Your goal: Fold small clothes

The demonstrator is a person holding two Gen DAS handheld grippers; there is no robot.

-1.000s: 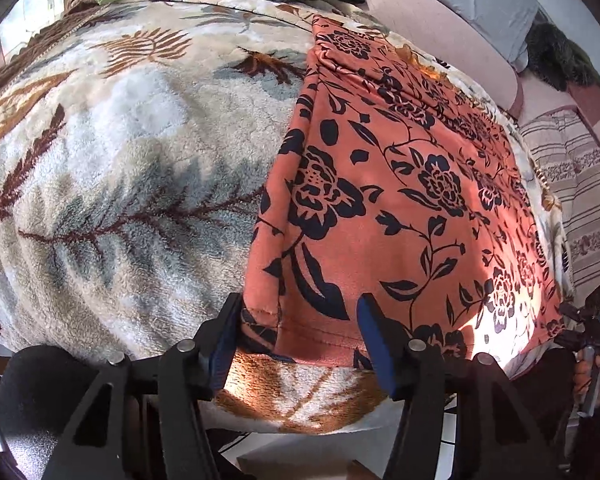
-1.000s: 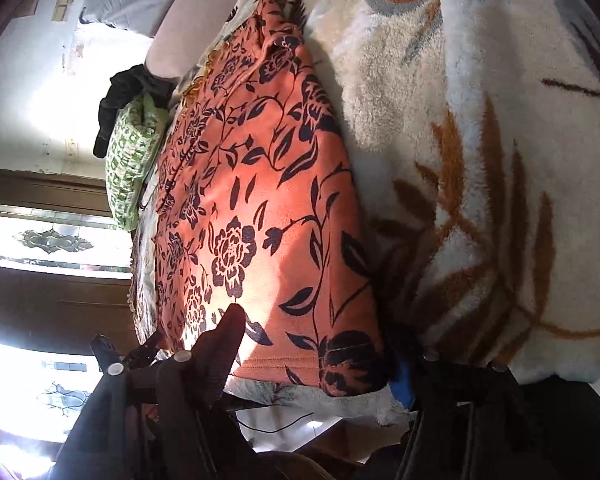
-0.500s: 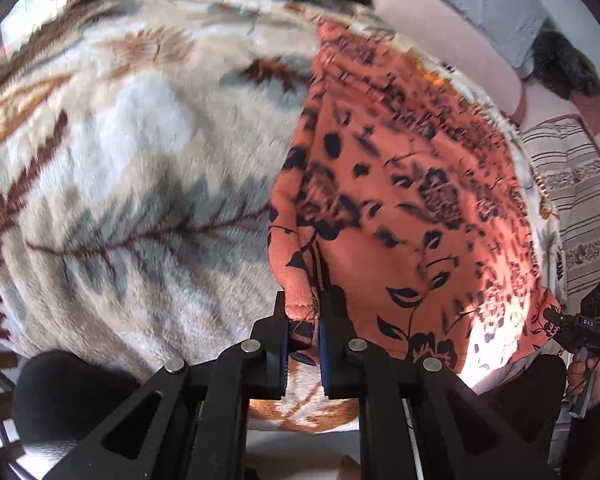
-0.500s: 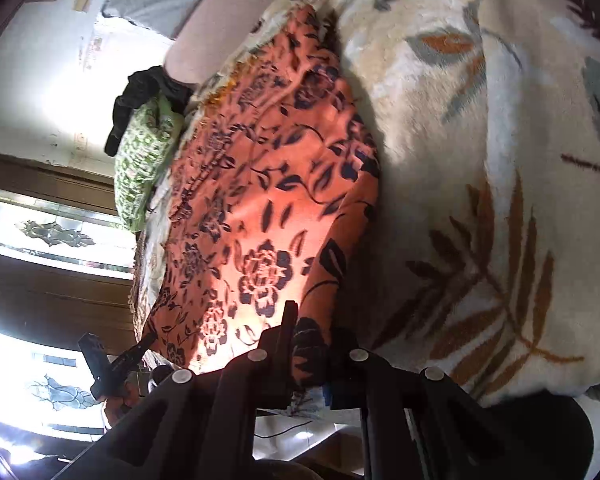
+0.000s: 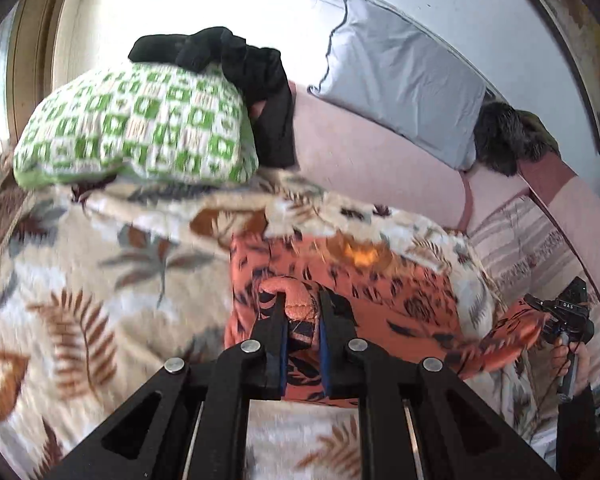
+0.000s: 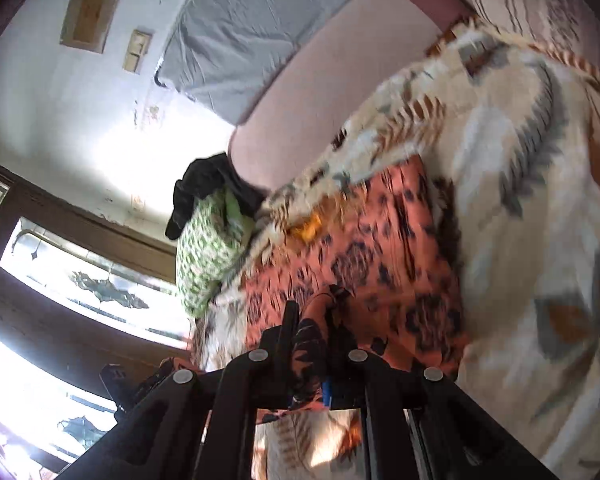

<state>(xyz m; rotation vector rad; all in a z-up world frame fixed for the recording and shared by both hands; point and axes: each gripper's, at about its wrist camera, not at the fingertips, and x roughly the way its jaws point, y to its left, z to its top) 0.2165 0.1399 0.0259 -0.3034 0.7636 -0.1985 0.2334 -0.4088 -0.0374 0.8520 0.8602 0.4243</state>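
Leaf-print blanket (image 5: 100,280) underneath; we note both grippers, left (image 5: 300,300) and right (image 6: 310,312), clamped on orange floral garment (image 5: 400,304).

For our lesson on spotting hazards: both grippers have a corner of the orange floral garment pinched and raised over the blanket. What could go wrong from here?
1. The left gripper holds only a small bunched edge of the orange floral garment, which could slip out.
2. The right gripper also pinches little cloth; if either lets go, the fold may land crooked on the leaf-print blanket.
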